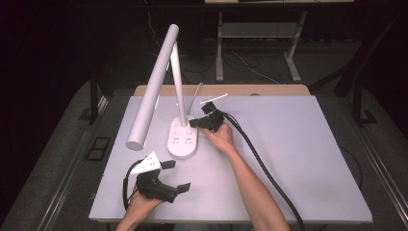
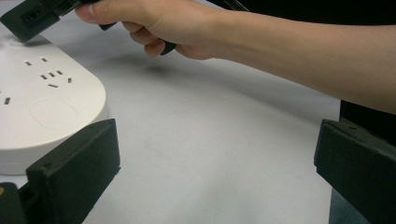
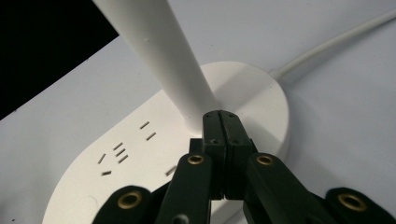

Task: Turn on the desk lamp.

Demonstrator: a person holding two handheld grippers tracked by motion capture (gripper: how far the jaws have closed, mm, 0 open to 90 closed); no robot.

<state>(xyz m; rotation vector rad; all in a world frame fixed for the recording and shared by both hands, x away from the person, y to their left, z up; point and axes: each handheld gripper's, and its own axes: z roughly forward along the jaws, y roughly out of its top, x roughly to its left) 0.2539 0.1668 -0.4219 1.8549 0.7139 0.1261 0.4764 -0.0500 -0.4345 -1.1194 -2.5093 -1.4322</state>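
Dark floor and table legs surround a pale grey table on which a white desk lamp stands. At left, the left gripper hovers low near the table's front edge, jaws spread wide with nothing between them, aimed toward the lamp's base. At centre, the lamp rises from an oval base bearing socket slots, its long head tilted down to the left and its white cord trailing off behind. At right, the right gripper, jaws pressed together and empty, has its tips at the foot of the lamp's post, over the base's top. The step appears to be pressing a control there: press straight down and lightly so the base does not slide; the left gripper could steady it.
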